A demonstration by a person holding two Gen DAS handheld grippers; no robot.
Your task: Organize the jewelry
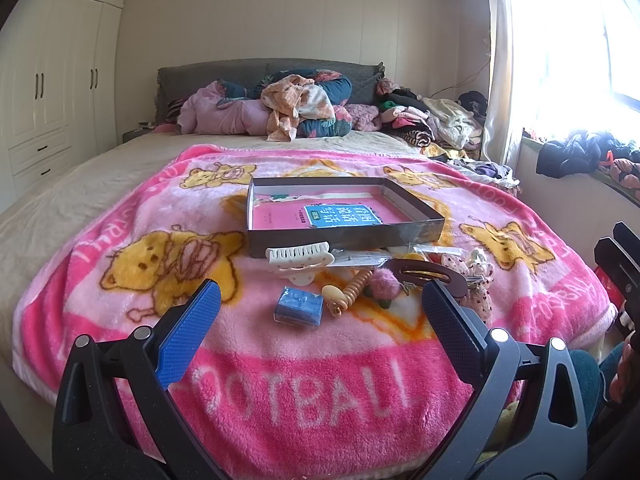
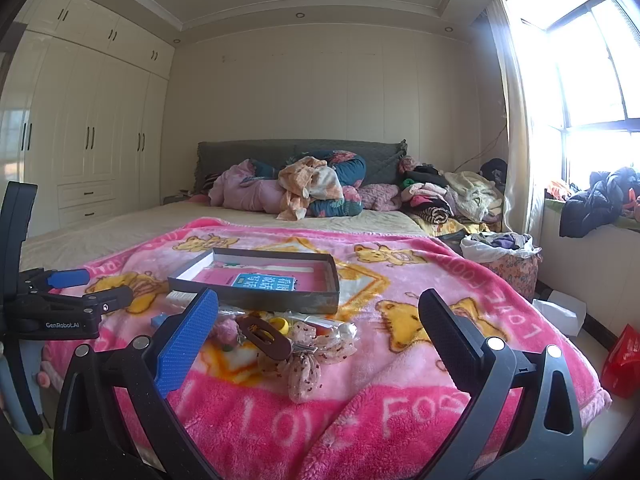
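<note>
Both your grippers sit short of the pile with jaws spread wide and nothing between them: left gripper (image 1: 320,312), right gripper (image 2: 320,320).

Progress: by the look of it, sorting has not begun. The shallow grey box (image 1: 416,203) in the middle of the pink blanket (image 1: 280,392) holds only a pink book with a blue label (image 1: 326,213); no accessory lies inside. Everything to sort lies on the blanket along the box's near wall:
- white claw clip (image 1: 300,258), touching the box's near left corner
- blue clear case (image 1: 298,307), nearest your left gripper
- beige spiral hair tie (image 1: 354,287) and pink pompom (image 1: 384,283), side by side
- brown oval hair clip (image 2: 264,338), resting on the heap
- dotted fabric bow (image 2: 304,364), toward the blanket's near edge
- clear plastic sleeves (image 1: 436,250) against the box wall; contents too small to tell.

Room: the near strip of blanket is free, so a low approach from the near edge looks open. The items overlap, so lifting one may drag its neighbour. Your grippers are close side by side; take turns at the box.
</note>
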